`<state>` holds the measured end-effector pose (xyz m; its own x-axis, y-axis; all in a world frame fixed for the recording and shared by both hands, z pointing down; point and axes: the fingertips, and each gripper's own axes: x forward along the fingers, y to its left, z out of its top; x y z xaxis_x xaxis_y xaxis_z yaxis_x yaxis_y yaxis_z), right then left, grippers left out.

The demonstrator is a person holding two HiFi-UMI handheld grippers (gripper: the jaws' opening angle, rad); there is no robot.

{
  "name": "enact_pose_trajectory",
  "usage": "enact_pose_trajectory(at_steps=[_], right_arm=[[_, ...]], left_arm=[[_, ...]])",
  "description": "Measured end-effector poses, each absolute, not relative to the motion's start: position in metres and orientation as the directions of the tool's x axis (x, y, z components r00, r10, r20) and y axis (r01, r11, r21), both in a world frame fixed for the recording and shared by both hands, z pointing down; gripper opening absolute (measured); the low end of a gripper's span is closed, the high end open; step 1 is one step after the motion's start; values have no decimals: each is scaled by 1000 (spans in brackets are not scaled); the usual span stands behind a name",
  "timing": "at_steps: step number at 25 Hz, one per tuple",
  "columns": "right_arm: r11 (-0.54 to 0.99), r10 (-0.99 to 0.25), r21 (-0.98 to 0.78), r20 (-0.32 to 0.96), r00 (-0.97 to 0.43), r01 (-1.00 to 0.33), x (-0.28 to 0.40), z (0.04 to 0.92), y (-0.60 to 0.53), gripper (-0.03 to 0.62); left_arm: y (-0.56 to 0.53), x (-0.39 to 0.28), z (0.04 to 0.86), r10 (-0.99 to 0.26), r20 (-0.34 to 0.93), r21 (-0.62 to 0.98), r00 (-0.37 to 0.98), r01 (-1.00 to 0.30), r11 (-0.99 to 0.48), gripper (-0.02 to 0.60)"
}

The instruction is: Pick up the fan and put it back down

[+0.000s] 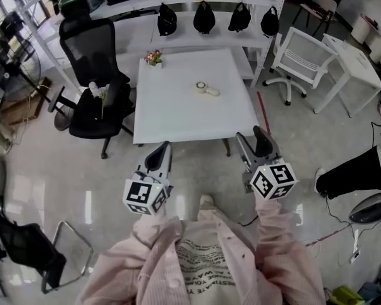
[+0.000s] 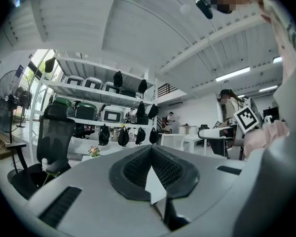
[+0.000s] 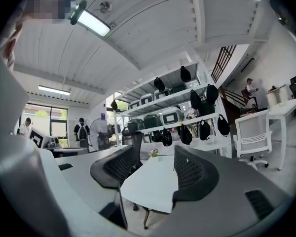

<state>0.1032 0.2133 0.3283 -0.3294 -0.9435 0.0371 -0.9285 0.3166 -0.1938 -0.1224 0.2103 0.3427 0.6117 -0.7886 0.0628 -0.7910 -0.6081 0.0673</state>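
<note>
A small white hand fan point(image 1: 207, 89) lies on the white table point(image 1: 178, 116), right of its middle. Both grippers hang over the floor short of the table's near edge, well apart from the fan. My left gripper point(image 1: 160, 150) is shut, its pads meeting at the tips point(image 2: 150, 149) with nothing held. My right gripper point(image 1: 252, 136) stands open and empty, and the table point(image 3: 148, 181) shows between its pads point(image 3: 155, 164). I cannot make out the fan in either gripper view.
A little flower pot point(image 1: 153, 58) stands at the table's far left corner. A black office chair point(image 1: 95, 75) is left of the table, a white chair point(image 1: 305, 59) and desk point(image 1: 352, 59) to the right. Shelves with black bags point(image 1: 203, 18) stand behind. A pedestal fan point(image 2: 5, 102) is far left.
</note>
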Motion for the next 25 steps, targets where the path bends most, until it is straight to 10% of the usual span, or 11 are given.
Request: enact_pose_trajectory(at_steps=[25], right_arm=[[465,-861,-194,128,-493,-864,102,362,48,230]], left_arm=[[83,-123,368,-875,97,121,475,-878,-463,2]])
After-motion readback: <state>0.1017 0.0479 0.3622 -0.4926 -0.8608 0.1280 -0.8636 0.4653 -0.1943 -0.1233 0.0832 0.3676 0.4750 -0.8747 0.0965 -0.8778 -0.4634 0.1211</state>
